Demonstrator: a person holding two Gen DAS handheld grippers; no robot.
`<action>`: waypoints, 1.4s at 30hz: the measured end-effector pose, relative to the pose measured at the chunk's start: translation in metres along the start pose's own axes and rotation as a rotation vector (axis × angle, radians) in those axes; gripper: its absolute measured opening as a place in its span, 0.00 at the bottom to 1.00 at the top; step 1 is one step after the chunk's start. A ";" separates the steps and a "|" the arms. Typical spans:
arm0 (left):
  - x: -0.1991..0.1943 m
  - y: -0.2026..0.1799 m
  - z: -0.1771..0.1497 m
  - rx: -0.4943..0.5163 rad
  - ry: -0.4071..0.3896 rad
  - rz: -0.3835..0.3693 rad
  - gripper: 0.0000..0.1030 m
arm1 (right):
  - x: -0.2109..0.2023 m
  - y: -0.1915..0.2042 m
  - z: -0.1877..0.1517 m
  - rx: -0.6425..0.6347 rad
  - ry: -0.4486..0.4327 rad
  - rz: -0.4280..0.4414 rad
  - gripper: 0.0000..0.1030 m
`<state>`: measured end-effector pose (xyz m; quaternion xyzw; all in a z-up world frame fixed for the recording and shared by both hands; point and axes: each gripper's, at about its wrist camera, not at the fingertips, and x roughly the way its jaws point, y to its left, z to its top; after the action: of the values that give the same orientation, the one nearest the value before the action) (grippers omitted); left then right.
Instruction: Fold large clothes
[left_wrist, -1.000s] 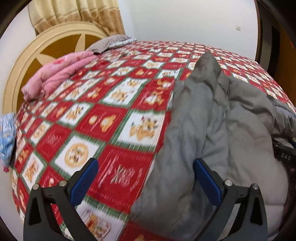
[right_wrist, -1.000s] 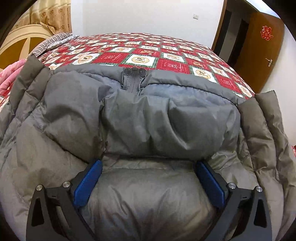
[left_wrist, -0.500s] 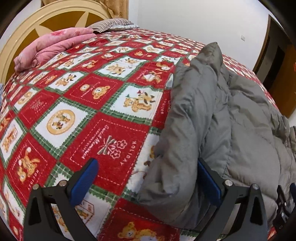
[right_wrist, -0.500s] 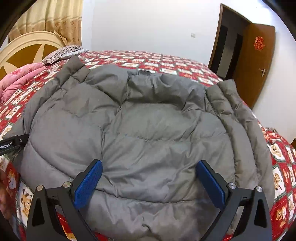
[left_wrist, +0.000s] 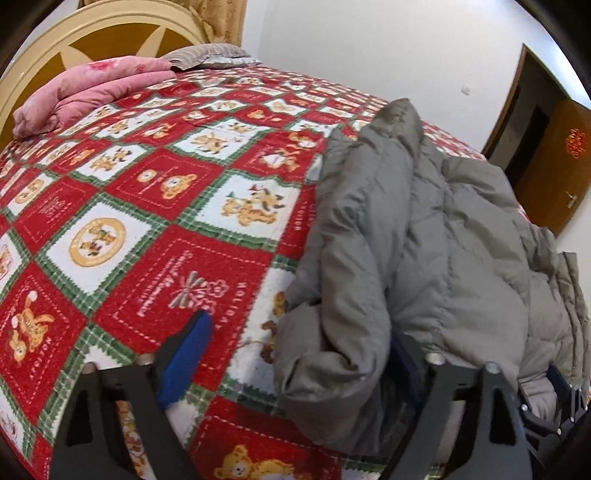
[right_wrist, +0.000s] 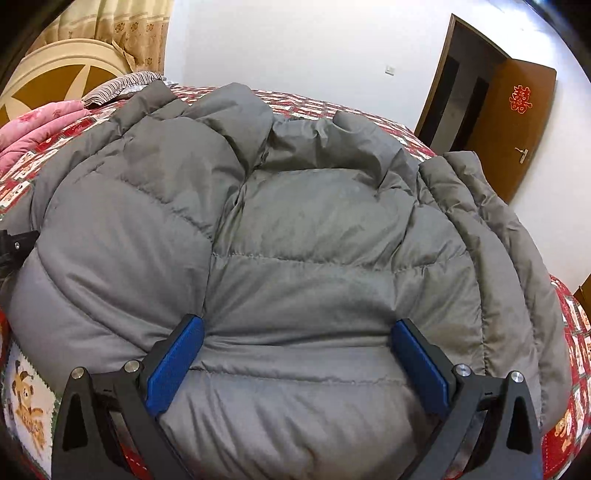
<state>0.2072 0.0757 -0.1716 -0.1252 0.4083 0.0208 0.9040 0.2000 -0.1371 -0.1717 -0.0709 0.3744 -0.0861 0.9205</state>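
Note:
A large grey puffer jacket (right_wrist: 314, 240) lies spread on a bed with a red, white and green holiday quilt (left_wrist: 155, 206). In the left wrist view the jacket's left sleeve (left_wrist: 351, 258) lies along the quilt, its cuff end between my open left gripper's (left_wrist: 295, 362) fingers; the right finger is partly hidden behind the fabric. In the right wrist view my right gripper (right_wrist: 295, 362) is open, its blue pads (right_wrist: 173, 365) resting on or just over the jacket's lower body. The right gripper also shows at the left wrist view's lower right (left_wrist: 561, 398).
A pink folded blanket (left_wrist: 92, 88) and a striped pillow (left_wrist: 207, 55) lie by the cream headboard (left_wrist: 55, 40). A brown door (right_wrist: 509, 122) stands open at the right, by a white wall. The bed's edge is close below both grippers.
Both grippers have drawn back toward the near edge of the bed. The jacket has spread flatter, and its sleeve end now lies between the left fingers. Both stay open.

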 end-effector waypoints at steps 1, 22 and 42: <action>-0.002 -0.002 0.000 0.005 -0.010 -0.020 0.61 | 0.000 -0.001 0.000 0.002 -0.006 0.000 0.98; -0.114 0.006 0.021 0.232 -0.285 0.038 0.07 | -0.069 0.020 -0.002 -0.044 -0.021 0.198 0.98; -0.167 -0.238 -0.035 0.800 -0.487 -0.209 0.06 | -0.067 -0.223 -0.056 0.372 0.053 -0.055 0.98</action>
<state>0.1040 -0.1527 -0.0201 0.2006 0.1459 -0.2001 0.9478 0.0899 -0.3442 -0.1230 0.0926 0.3741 -0.1811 0.9048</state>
